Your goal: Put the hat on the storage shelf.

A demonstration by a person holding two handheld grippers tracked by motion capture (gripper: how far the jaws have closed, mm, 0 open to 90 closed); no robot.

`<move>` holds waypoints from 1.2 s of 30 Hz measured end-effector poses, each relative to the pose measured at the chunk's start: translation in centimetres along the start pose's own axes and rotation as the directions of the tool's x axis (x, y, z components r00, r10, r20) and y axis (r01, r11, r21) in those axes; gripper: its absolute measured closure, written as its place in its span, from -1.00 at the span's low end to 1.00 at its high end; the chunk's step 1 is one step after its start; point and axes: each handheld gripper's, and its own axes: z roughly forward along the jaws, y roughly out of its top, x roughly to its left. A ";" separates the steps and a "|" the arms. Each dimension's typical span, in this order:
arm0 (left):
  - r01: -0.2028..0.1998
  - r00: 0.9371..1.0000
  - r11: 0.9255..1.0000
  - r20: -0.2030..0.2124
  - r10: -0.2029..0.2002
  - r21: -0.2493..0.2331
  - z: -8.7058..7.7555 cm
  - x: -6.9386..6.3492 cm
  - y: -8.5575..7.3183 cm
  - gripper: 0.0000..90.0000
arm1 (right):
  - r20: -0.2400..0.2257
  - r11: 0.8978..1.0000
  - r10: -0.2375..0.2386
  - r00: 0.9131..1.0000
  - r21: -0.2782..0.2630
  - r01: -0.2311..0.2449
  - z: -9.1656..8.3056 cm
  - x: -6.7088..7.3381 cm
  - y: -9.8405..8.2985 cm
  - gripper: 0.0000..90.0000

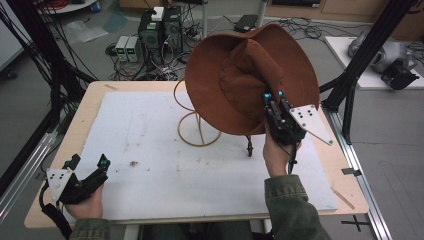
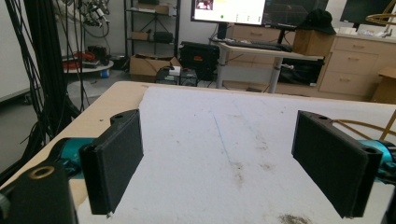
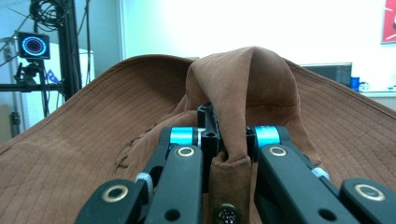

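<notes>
The table (image 1: 95, 107) is carrying a white mat (image 1: 150, 150), and a wire stand (image 1: 196, 125) is standing near its middle. A brown hat (image 1: 235, 85) is hanging in the air above the right side, over the stand, with its brim tilted. The right gripper (image 1: 274, 95) is pinching a fold of the hat's crown, while the left gripper (image 1: 102, 161) is resting at the near left corner, jaws spread and holding nothing.

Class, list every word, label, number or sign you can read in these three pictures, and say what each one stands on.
No text can be read.
Monitor in the left gripper view: its bright window holds marks too small and blurred to read.
Red poster at the edge of the right gripper view: cut off, nothing legible.
Brown hat, pinched in the right gripper: no label showing.
Computer towers behind the table: no legible marking.
</notes>
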 end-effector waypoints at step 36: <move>0.044 0.999 0.999 0.020 -0.044 0.007 -0.1 0.2 -0.2 -0.62 | -0.160 0.998 0.034 0.987 0.056 -0.026 7.4 6.6 0.0 0.90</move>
